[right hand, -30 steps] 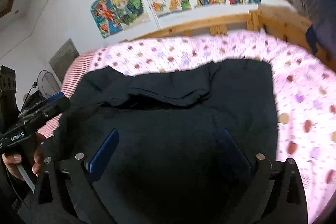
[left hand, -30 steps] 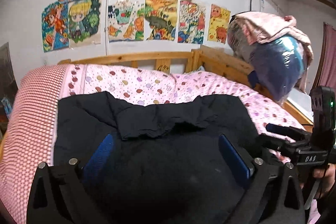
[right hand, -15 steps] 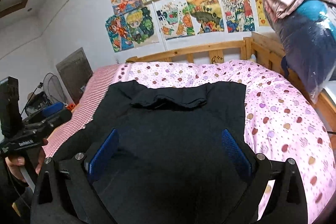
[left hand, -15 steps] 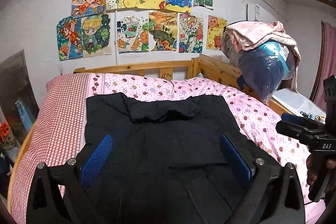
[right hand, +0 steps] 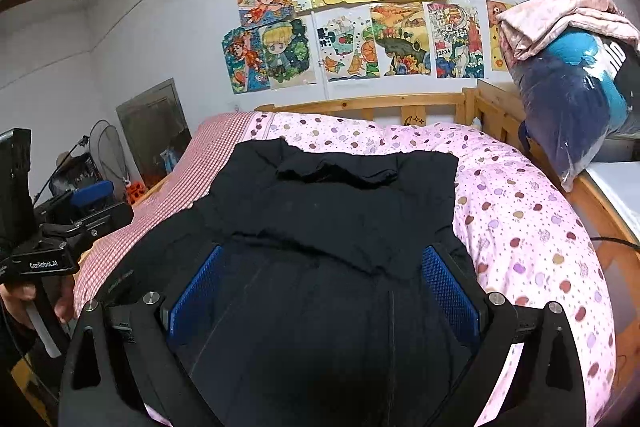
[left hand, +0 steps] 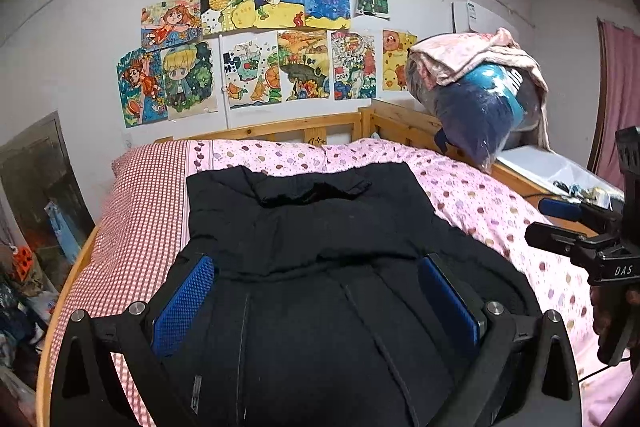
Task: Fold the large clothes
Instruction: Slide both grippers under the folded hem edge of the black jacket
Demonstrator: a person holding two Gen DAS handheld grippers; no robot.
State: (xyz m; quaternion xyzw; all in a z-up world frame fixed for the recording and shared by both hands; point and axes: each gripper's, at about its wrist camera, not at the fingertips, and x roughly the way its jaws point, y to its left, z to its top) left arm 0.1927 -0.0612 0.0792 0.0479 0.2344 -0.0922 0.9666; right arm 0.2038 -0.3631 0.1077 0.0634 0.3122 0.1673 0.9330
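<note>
1. black garment (left hand: 320, 227), soft and matte, spread flat on dotted pink quilt (left hand: 500, 211).
2. left tongs (left hand: 316, 303) wide apart above cloth, blue textured pads (left hand: 180, 303).
3. right tongs (right hand: 324, 291) likewise wide, empty.

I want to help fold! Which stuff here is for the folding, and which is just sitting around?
For the folding:
black garment
left gripper
right gripper
pink dotted quilt it lies on

Just sitting around:
wall drawings
bagged bundle
wooden bed frame
</note>
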